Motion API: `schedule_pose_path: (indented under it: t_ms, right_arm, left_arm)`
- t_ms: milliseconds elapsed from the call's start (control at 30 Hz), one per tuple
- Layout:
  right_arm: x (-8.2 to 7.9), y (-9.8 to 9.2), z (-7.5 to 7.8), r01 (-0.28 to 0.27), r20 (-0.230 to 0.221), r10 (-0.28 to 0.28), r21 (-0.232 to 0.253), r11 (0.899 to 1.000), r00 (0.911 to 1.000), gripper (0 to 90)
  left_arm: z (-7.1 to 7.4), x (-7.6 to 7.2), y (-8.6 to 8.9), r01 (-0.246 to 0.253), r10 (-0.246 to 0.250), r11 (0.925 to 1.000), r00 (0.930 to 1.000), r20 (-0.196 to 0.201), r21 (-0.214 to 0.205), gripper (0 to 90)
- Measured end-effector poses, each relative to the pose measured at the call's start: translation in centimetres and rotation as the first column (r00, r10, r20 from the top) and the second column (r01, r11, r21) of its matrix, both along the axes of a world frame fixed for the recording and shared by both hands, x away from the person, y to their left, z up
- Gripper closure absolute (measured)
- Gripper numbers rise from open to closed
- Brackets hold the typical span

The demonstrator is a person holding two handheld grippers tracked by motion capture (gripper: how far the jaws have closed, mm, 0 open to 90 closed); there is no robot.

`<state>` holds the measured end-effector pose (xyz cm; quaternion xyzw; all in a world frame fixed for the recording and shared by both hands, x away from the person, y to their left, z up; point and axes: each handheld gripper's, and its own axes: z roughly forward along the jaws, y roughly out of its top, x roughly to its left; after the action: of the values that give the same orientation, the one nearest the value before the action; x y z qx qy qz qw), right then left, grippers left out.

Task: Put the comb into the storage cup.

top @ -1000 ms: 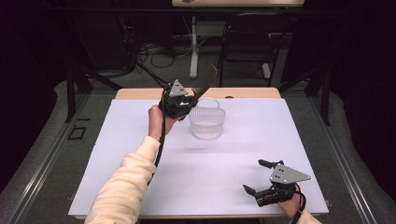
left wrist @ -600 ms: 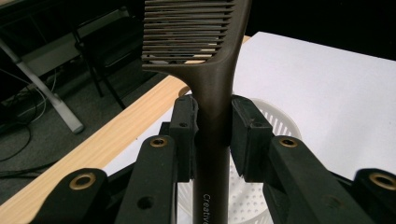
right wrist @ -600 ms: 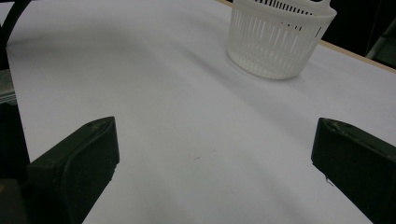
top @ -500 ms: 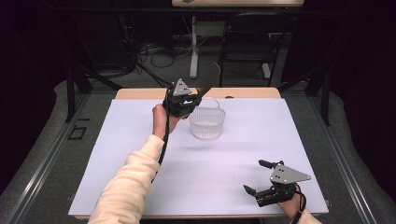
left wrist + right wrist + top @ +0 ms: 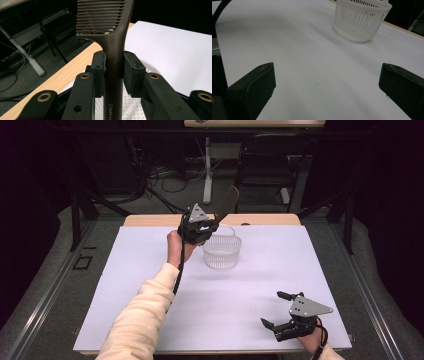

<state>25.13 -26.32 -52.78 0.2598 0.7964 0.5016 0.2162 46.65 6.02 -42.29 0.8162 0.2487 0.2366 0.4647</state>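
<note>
Seen from above: a table covered with a white sheet [image 5: 150, 285], wooden edge [image 5: 270, 219] showing along the far side.

Left gripper [image 5: 212, 222], held in a hand at the end of a cream sleeve [image 5: 145, 315], raised over the far middle of the table, just beside the left rim of a white slotted basket [image 5: 222, 251]. Jaws clamped on the handle of a dark brown comb [image 5: 227, 204]; comb tilted up and away to the right, toothed end above the far edge of the table.

In the left gripper view: both black pads [image 5: 98, 68] pressed against the comb's handle [image 5: 114, 62] from either side, teeth fanning out at the top, pale lettering low on the handle, too cut off to read. Pale perforated inside of the basket [image 5: 132, 107] visible below, between the jaws.

Right gripper [image 5: 273, 311] low at the near right corner of the sheet, well apart from the basket and the comb, grey three-cornered plate on top. Jaws spread wide, nothing between them.

In the right gripper view: two black fingertips [image 5: 259, 80] far apart at either side, bare white sheet between, basket [image 5: 360, 21] standing upright farther off toward the upper right, wooden edge behind it.
</note>
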Motion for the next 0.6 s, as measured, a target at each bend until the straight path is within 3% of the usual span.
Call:
schedule_pose_path:
  t_ms: [600]
  right_arm:
    - [-0.01,-0.02,0.01,0.0,-0.001,0.0,0.001,1.0,1.0,0.5]
  left_arm:
    - [-0.75,0.56,-0.82,0.03,-0.029,0.9991,0.9994,0.019,-0.031,72.0]
